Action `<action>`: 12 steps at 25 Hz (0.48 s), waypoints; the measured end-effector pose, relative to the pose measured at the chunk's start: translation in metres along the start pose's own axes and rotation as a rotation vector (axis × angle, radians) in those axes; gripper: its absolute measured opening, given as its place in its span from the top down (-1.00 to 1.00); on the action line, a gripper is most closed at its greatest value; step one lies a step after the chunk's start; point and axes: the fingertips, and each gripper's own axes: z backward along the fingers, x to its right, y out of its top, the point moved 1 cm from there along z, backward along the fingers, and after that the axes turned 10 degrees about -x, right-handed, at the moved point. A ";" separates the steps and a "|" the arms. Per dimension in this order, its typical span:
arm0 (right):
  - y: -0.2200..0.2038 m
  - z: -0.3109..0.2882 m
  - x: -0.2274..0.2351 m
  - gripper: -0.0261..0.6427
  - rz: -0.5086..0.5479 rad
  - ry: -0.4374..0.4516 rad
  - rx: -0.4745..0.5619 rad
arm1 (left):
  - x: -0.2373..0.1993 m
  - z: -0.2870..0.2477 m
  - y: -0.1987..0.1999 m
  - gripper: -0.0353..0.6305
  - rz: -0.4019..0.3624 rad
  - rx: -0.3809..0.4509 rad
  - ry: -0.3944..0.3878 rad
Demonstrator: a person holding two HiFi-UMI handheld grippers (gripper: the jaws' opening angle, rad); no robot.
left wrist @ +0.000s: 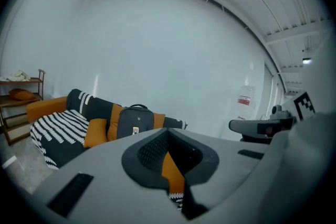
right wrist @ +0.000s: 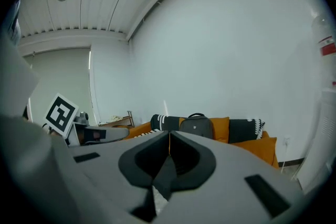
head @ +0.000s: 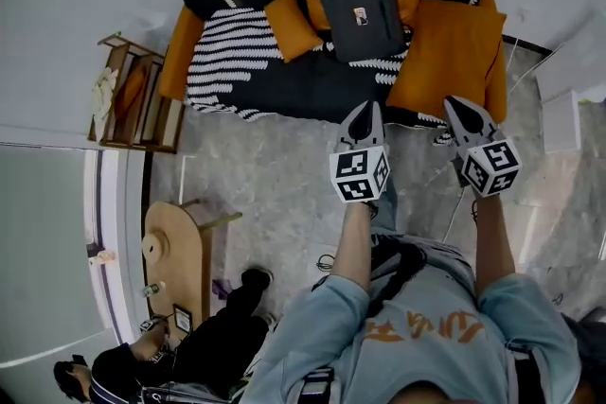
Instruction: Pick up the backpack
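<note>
A dark grey backpack stands upright against the back of an orange sofa, on its seat. It also shows in the left gripper view as the backpack and in the right gripper view as the backpack. My left gripper and right gripper are held out side by side just short of the sofa's front edge. Both are shut and hold nothing. The jaws meet with no gap in each gripper view, left gripper and right gripper.
A black and white striped throw covers the sofa's left part, with an orange cushion beside the backpack. A wooden shelf rack stands left of the sofa. A seated person and a round wooden table are at lower left. The floor is grey stone.
</note>
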 end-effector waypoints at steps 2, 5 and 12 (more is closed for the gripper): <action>0.018 -0.039 0.003 0.85 0.004 0.017 -0.016 | -0.028 -0.020 0.008 0.85 0.032 -0.016 0.009; 0.036 -0.100 -0.003 0.84 0.013 0.069 -0.056 | -0.076 -0.044 0.013 0.85 0.094 -0.044 0.048; 0.045 -0.189 -0.003 0.85 -0.033 0.133 -0.106 | -0.158 -0.103 0.034 0.85 0.163 -0.084 0.093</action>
